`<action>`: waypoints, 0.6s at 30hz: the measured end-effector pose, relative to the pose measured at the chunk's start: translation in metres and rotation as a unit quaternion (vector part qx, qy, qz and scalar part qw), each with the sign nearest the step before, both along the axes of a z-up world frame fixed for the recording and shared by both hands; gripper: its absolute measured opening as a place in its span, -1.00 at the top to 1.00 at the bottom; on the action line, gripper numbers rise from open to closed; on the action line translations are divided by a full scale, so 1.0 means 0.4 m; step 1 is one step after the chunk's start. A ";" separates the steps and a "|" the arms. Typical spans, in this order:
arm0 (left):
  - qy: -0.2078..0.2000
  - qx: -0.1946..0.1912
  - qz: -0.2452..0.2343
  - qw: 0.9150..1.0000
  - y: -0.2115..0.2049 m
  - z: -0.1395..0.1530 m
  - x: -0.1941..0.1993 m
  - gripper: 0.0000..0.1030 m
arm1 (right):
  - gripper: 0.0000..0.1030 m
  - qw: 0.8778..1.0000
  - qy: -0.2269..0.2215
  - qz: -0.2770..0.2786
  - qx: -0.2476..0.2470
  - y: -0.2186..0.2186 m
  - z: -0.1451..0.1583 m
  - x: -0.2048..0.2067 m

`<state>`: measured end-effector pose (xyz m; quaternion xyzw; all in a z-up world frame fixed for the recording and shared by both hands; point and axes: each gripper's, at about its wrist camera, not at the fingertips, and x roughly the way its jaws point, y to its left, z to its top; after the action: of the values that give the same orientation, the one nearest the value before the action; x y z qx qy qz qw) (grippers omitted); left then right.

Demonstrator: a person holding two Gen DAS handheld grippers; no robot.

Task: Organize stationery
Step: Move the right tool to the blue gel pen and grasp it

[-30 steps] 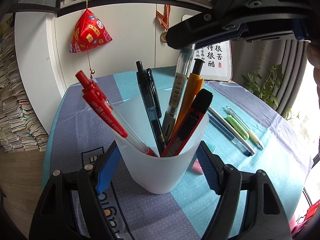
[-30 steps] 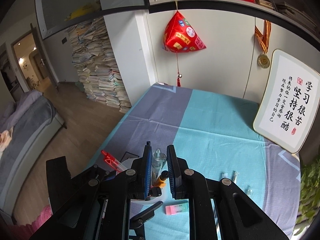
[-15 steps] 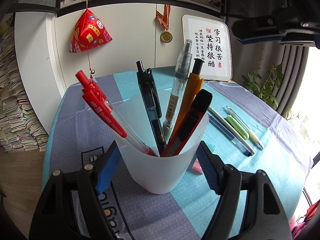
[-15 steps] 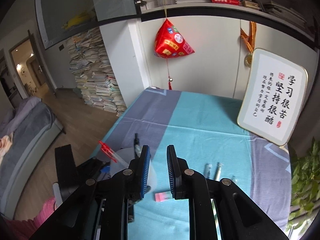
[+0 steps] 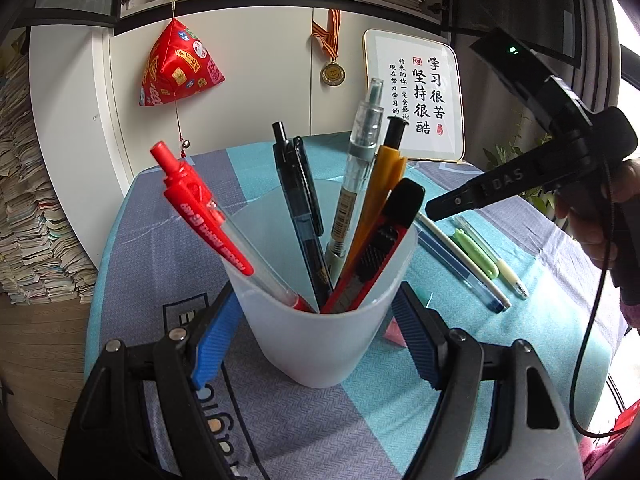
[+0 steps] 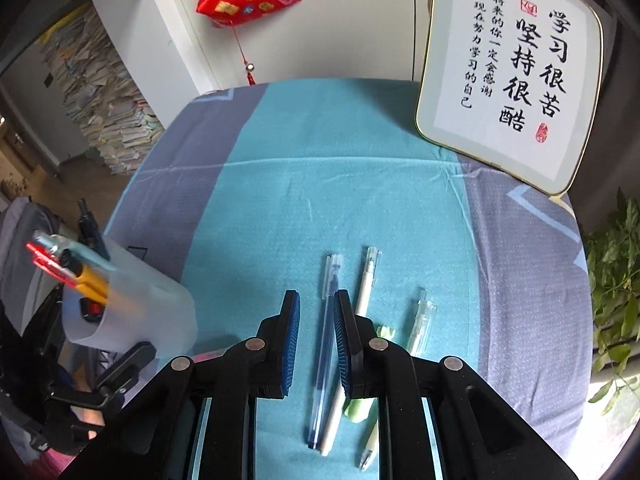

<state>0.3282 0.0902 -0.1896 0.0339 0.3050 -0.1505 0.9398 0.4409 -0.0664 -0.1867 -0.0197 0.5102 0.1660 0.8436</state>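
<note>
The left claw has its blue pads pressed against both sides of a translucent white cup standing on the cloth-covered bench; the cup's base and the bench beneath it are cut off behind the claw's black arms. In the cup stand a red pen leaning toward 10 o'clock, a dark blue pen, a clear pen, an orange pen and a red-and-black utility knife; their lower ends blur behind the frosted wall, so how they rest inside cannot be told. A pink eraser shows only as a corner at 3 o'clock of the cup, behind the right pad. The right claw hangs over loose pens lying at 2 o'clock of the cup, its pads nearly together with only a narrow gap. A blue pen lies in line with that gap on the bench below, but whether the pads touch it cannot be made out. Just beside it lies a white pen, its middle covered by the right finger. A green highlighter is mostly hidden under the same finger, and a clear-capped pen lies at 3 o'clock, its lower part covered. From the right wrist view the cup is blurred at the left edge.
</note>
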 end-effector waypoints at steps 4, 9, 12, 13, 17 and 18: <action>0.000 0.000 0.000 1.000 0.000 0.000 0.000 -0.46 | 0.68 1.000 0.026 -0.010 0.003 0.007 -0.039 0.042; 0.000 0.000 0.000 1.000 0.000 0.000 0.000 -0.46 | 0.68 0.999 0.037 -0.011 -0.006 0.019 -0.064 0.074; 0.000 0.000 0.000 1.000 0.000 0.000 0.000 -0.46 | 0.68 0.999 0.036 -0.011 -0.014 0.029 -0.072 0.080; 0.000 0.000 0.000 1.000 0.001 0.000 0.000 -0.46 | 0.67 0.999 0.032 -0.010 -0.019 0.033 -0.071 0.081; 0.000 0.000 0.000 1.000 0.001 0.001 -0.001 -0.46 | 0.67 0.999 0.021 -0.001 -0.050 0.055 -0.072 0.074; 0.000 0.000 0.000 1.000 0.001 0.001 0.000 -0.46 | 0.68 0.998 0.021 -0.002 -0.058 0.057 -0.072 0.071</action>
<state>0.3281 0.0905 -0.1890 0.0335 0.3054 -0.1505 0.9397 0.4695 -0.0435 -0.2154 -0.0643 0.5363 0.1351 0.8307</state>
